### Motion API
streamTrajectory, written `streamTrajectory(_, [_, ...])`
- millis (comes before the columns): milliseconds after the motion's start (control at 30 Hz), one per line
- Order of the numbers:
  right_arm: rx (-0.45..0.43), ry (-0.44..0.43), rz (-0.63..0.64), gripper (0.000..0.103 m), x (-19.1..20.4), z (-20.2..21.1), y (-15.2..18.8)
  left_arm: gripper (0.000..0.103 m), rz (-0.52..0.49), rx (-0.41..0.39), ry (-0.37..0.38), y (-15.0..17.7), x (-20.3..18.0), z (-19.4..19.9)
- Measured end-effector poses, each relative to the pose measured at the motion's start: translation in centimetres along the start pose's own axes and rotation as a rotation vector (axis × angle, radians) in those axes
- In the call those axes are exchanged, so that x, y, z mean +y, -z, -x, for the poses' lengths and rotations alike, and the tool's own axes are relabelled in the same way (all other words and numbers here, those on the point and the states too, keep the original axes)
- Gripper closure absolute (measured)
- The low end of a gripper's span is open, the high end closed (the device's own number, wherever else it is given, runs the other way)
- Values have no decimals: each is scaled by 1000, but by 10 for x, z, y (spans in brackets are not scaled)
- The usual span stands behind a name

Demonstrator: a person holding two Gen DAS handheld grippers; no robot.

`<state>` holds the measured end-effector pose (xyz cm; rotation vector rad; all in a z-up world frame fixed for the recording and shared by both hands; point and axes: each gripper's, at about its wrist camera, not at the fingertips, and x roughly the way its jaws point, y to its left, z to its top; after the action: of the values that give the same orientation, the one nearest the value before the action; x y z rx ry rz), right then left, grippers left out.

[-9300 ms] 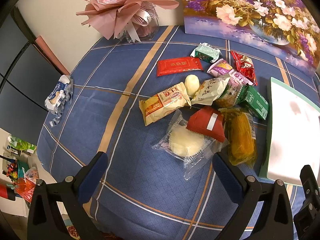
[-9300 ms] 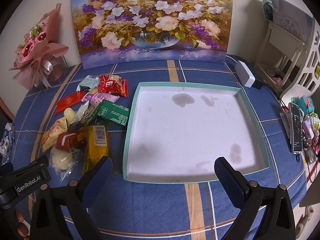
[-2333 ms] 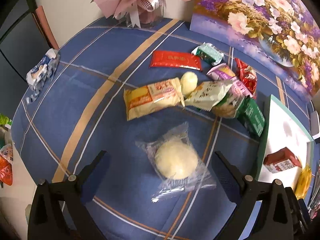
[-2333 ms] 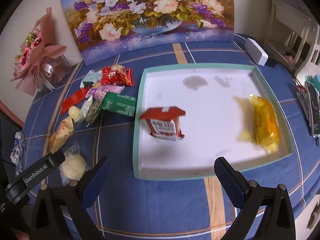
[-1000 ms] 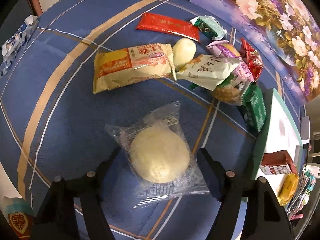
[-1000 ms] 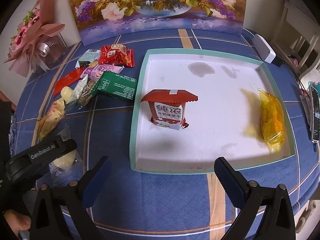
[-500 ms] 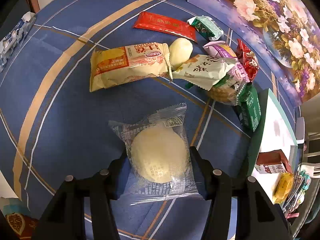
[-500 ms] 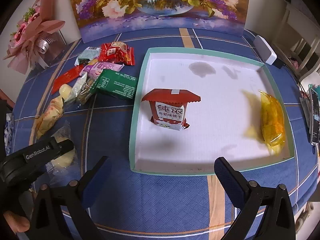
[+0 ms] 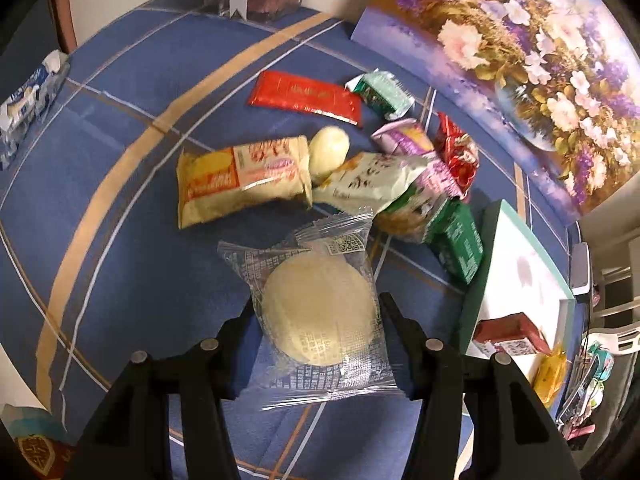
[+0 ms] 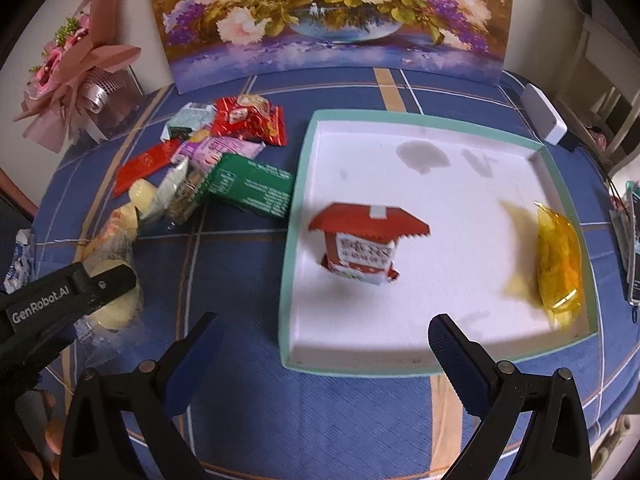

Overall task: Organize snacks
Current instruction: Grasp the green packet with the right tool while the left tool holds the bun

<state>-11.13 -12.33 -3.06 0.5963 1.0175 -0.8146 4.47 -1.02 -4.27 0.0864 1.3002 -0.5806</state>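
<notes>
Several wrapped snacks lie bunched on the blue plaid tablecloth [image 9: 120, 128] just beyond the left gripper [image 9: 318, 312]: a long yellow-and-cream packet [image 9: 244, 178], a small pale oval sweet [image 9: 329, 151] touching its end, a cream pouch [image 9: 372, 186], a flat red sachet [image 9: 306, 97], a mint-green wrapper [image 9: 382, 94], a purple-and-pink packet [image 9: 404, 142], a shiny red wrapper [image 9: 458, 156] and a dark green carton [image 9: 460, 246]. The carton sits just beside the near wall of the shallow mint-green tray with a white floor [image 10: 298, 216].

Left gripper: jaws have just been closing and are now clamped on the round pale bun in a clear printed wrapper [image 9: 320, 306], one pad against each side; the bun's wrapper overlaps the cream pouch's edge in the left wrist view. The right wrist view shows the same bun [image 10: 114, 304] at the table's left, partly behind the left gripper's black arm.

Right gripper [image 10: 324, 344]: jaws spread wide, nothing between them, hanging over the tray's near rim.

Tray contents: a red house-shaped biscuit pack [image 10: 362, 246] standing upright near the left side, and a translucent yellow-orange packet [image 10: 558, 264] along the right wall, the two well apart. Brown stains mark the tray floor [image 10: 422, 156] toward the back.

A floral painting [image 10: 328, 12] and a pink wrapped bouquet [image 10: 76, 64] stand at the table's far edge.
</notes>
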Motion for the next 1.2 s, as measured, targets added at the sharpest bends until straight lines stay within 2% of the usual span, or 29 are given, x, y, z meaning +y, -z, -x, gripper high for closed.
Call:
streamTrajectory(433, [-68,-101,-6,0,10,-1,-29,46,66,-38,30,-30,17,4])
streamTrajectory(633, [-97,-89,40,0,16,-11,-51,46,93,-45,40,-43,22,0])
streamTrajectory(967, [-87,40,311,0,51,-50,-67,46,103,-55,36,-59,21,-5])
streamTrajectory(1100, [-96,78,379,2,61,-59,-68,46,88,-55,24,-60,16,-9])
streamTrajectory(1200, [-98,91,409,6,66,-65,-70,46,87,-42,24,-61,14,-15])
